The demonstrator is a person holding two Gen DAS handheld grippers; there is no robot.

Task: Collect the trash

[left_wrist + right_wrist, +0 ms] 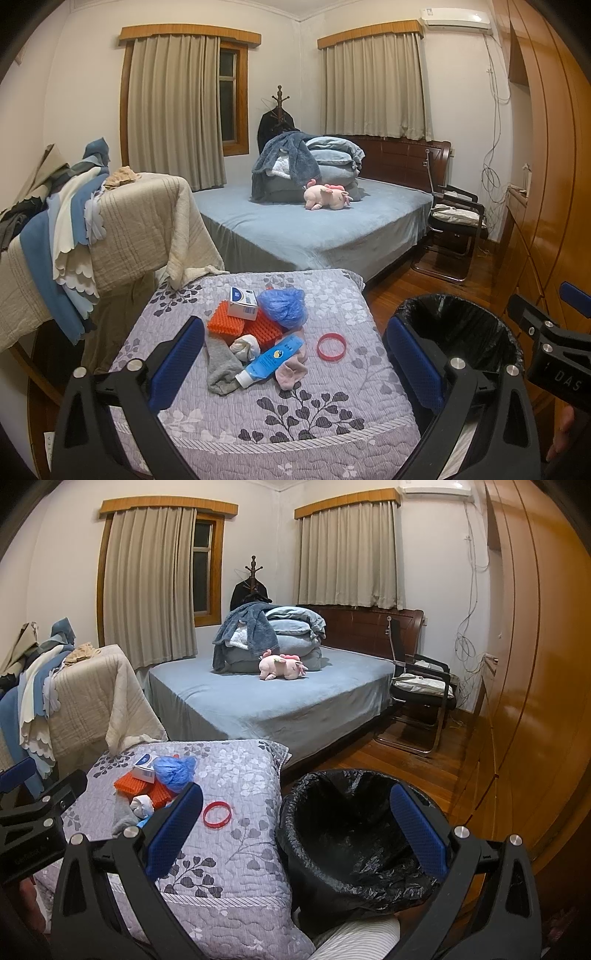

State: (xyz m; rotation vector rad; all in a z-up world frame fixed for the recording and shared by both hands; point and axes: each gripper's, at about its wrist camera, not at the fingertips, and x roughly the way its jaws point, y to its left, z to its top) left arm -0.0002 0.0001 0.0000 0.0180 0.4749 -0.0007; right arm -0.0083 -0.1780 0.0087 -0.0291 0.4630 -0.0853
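**Sorting not begun: both tools empty above the pile**

On the quilted floral cushion [295, 413] in front of you the mixed pile lies untouched. Your left gripper [295, 363] hangs above it with jaws spread wide and nothing between them. Your right gripper [299, 834] is equally wide and empty, straddling the near rim of the bin [354, 834], which is black-lined and stands just beside the cushion's right edge.

Judged as trash: the crumpled blue plastic bag [282, 304], the small white-and-blue carton [242, 303] and possibly the knotted white wad [245, 347]. The blue tube [271, 362], the grey sock [221, 365], the pink sock [291, 373], the orange spiked pads [225, 321] and the red wristband [331, 347] look like keepers; confirm before binning.

Recommended: take the bag first. It sits on top at the far side, touching the carton and one orange pad. Close on its bunched crown rather than its edge, since thin film will likely slip or trail. Lift straight up so the carton is not dragged, then carry it right to the bin.

Surroundings: the cushion is soft and will give under pressure. Beyond lie a bed [295, 229] with folded bedding, a draped chair on the left, and wooden flooring.
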